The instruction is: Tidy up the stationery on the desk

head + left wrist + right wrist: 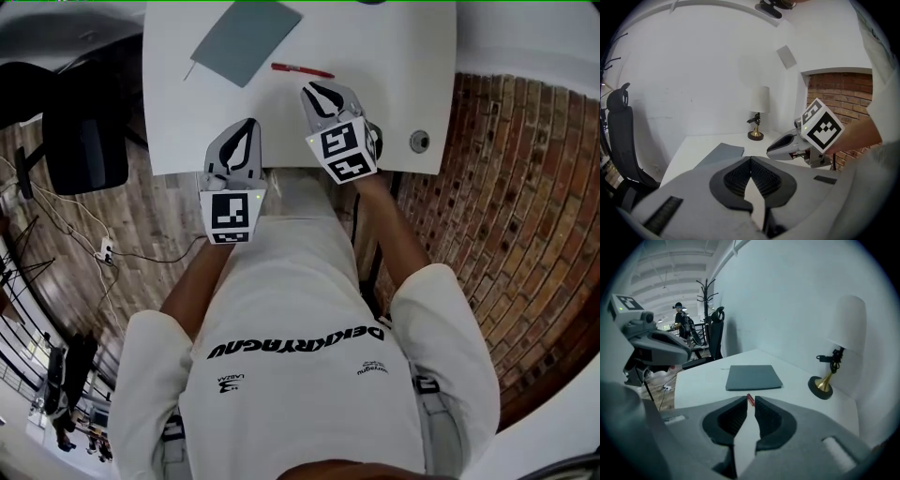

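A red pen lies on the white desk, just in front of a grey notebook. My right gripper hovers over the desk right behind the pen. In the right gripper view its jaws stand a narrow gap apart, holding nothing, and the pen shows beyond the gap, with the notebook farther on. My left gripper is over the desk's near edge, its jaws shut together and empty. The left gripper view shows the notebook and the right gripper.
A brass-footed lamp with a white shade stands at the desk's far corner by the wall. A black office chair is left of the desk. A round grommet sits at the desk's right front. Cables lie on the wooden floor.
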{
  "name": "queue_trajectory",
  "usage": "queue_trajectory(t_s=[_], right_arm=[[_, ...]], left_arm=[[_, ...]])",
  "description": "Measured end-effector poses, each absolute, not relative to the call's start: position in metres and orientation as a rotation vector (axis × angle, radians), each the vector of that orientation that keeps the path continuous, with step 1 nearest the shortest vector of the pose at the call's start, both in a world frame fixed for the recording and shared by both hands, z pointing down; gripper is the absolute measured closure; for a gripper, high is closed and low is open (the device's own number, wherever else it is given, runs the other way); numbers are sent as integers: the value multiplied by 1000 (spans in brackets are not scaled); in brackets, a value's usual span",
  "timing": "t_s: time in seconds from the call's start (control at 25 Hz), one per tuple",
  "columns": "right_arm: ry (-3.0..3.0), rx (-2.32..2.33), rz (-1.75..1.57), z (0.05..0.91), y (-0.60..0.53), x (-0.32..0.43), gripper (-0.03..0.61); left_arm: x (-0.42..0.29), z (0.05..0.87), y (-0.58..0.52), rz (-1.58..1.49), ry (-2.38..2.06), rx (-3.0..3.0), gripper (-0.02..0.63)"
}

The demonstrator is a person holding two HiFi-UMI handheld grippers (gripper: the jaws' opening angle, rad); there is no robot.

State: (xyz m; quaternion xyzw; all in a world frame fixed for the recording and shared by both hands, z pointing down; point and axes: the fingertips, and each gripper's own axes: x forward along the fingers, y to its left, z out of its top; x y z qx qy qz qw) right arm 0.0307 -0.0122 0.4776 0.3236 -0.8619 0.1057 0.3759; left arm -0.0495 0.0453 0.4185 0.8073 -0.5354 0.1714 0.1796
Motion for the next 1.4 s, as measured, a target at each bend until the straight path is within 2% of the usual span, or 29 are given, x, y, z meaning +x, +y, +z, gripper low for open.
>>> queue_trajectory(t_s=[0.24,0.72,1.24,1.4], right_arm=[[-2096,624,132,514,-30,22,509],[-1962,221,-57,575,-46,22,500],[-1902,101,23,597,-52,21,504],[-1875,67,42,600,-49,21,526]], left_arm=[[-54,433,41,494,-1492,2261,615],[-54,445,30,506,-1478,2260,615],[-59,452,24,544,-1488,2261,615],[-53,452,24,549,-1476,2276,615]])
